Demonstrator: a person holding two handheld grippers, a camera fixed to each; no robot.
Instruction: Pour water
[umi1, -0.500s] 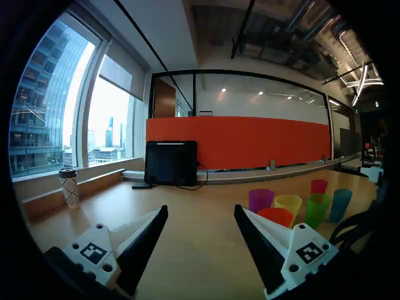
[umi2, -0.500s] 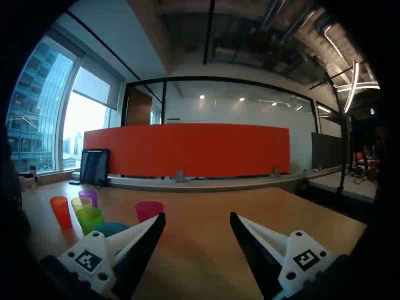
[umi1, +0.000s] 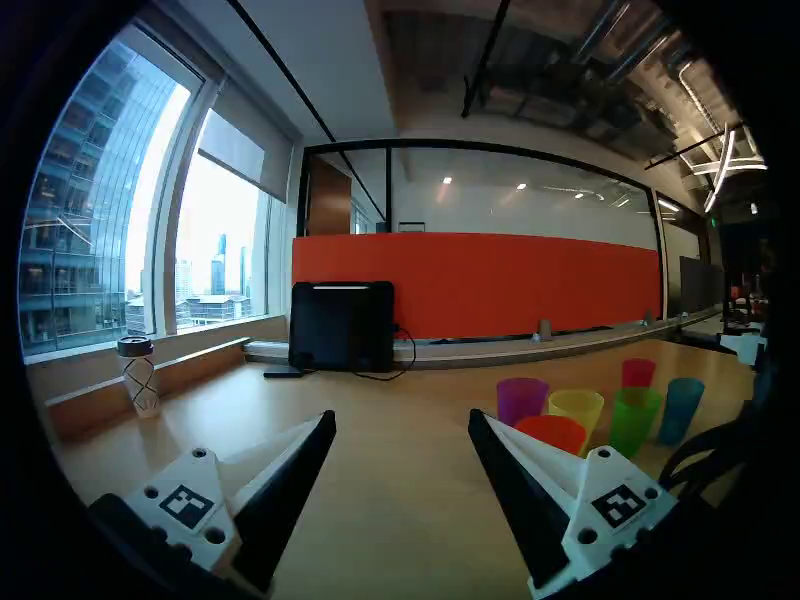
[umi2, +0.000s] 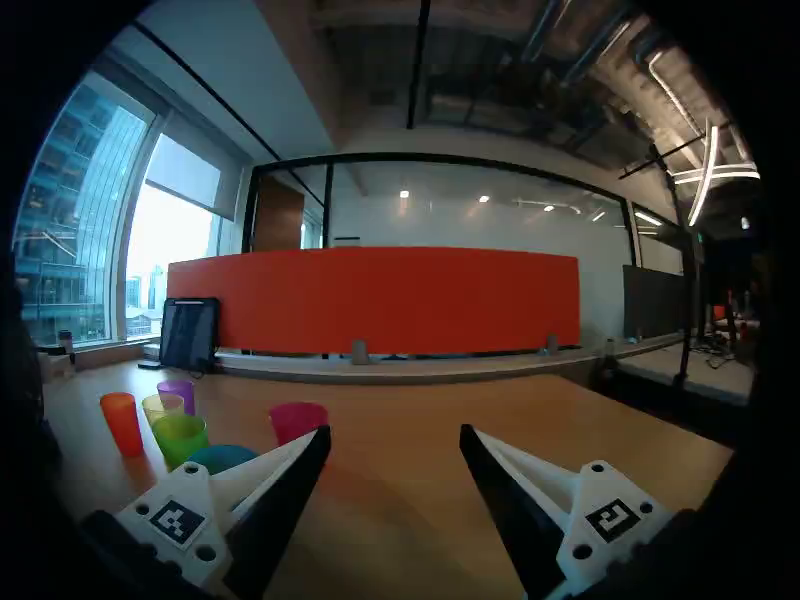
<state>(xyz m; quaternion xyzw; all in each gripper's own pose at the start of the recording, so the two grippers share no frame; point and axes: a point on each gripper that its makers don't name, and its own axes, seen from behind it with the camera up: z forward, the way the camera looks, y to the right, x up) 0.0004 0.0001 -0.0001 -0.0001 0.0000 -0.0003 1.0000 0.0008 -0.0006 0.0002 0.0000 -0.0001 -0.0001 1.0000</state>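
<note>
While both tools hang above the light wooden table (umi1: 400, 520), I read the left gripper (umi1: 400, 420) as spread wide with bare tabletop between its fingers. The right gripper (umi2: 394, 432) is equally parted and holds nothing. From the left gripper view I count six tumblers grouped toward the table's right edge, past the right finger: a purple plastic cup (umi1: 522, 398), a yellow plastic cup (umi1: 576, 405), an orange plastic cup (umi1: 550, 432) partly hidden by that finger, a green plastic cup (umi1: 634, 418), a magenta plastic cup (umi1: 638, 372) and a teal plastic cup (umi1: 681, 405). They stand upright and close together; I cannot tell whether any holds water. That view also gives me one black flat monitor (umi1: 342, 325) at the table's far edge with a dark cable (umi1: 400, 362) trailing from it, and one clear bottle with a dark lid (umi1: 138, 375) on the wooden window ledge (umi1: 190, 362) beyond the left edge. From the right gripper view the six cups sit toward the left edge, the teal one just behind the left finger, and past the table's right edge I see a second desk (umi2: 690, 365). One long orange partition panel (umi2: 370, 300) runs behind the far edge.
</note>
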